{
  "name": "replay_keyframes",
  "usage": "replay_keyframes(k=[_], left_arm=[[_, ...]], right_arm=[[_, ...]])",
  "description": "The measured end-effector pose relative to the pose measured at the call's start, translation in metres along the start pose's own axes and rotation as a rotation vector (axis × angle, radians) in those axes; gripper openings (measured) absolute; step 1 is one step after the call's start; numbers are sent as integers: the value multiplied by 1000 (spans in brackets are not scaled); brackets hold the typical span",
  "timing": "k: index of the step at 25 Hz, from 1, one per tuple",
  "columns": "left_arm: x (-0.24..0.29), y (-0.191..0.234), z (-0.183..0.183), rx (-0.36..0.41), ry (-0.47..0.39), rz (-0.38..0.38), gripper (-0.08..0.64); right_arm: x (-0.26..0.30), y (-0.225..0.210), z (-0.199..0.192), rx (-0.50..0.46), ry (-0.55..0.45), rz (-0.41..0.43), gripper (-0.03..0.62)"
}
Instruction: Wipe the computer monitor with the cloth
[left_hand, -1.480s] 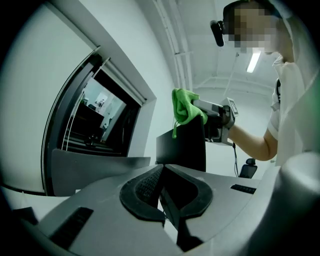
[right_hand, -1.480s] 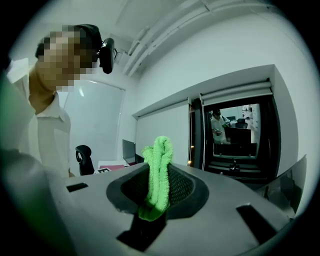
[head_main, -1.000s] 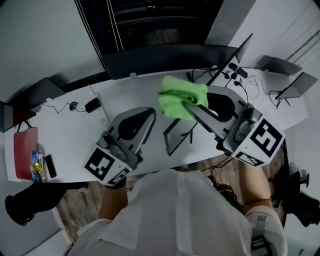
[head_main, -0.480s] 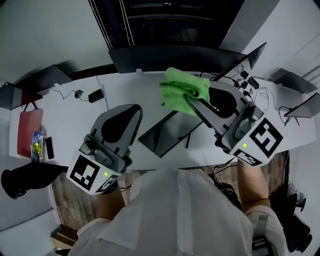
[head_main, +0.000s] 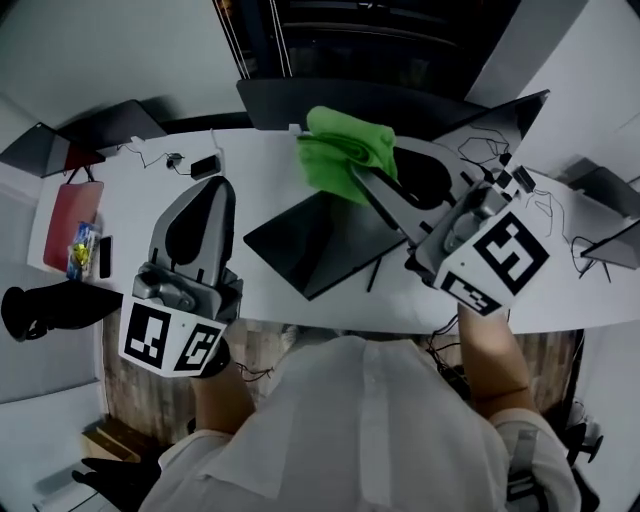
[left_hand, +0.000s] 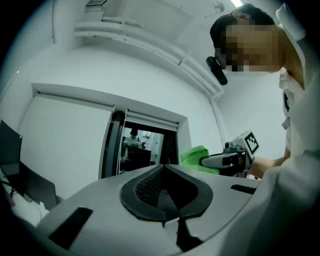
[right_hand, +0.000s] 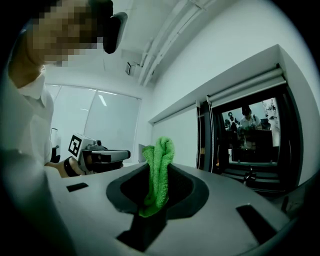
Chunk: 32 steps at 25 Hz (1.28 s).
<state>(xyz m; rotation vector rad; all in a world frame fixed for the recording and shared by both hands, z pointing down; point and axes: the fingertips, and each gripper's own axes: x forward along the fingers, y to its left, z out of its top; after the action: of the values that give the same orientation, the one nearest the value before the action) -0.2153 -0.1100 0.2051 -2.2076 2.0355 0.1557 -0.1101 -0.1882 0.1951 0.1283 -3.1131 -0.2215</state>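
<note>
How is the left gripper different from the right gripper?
The right gripper is pinching the green cloth, while the left gripper is shut on nothing. The right gripper reaches over the far edge of the dark screen, while the left gripper sits beside that screen, above the white desk. Both are grey, and each has a black-and-white marker cube.
</note>
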Motion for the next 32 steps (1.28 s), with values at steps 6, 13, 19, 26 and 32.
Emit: replay_keyframes(k=[6, 13, 19, 26, 32], left_arm=[[-18, -23, 9, 0, -28, -18, 17], [-35, -46, 20, -40, -55, -124, 17], [-43, -51, 16, -67, -60, -165, 17], [-42, -70, 10, -78, -56, -179, 17], [-13, -106, 5, -60, -51, -146, 17]], right_arm=[[1, 0, 0, -6, -2, -35, 72], [-1, 1, 0, 0, 17, -111, 72], [-2, 2, 2, -14, -3, -172, 72], [-1, -3, -1, -52, 26, -121, 72], [-19, -29, -5, -44, 11, -82, 72]])
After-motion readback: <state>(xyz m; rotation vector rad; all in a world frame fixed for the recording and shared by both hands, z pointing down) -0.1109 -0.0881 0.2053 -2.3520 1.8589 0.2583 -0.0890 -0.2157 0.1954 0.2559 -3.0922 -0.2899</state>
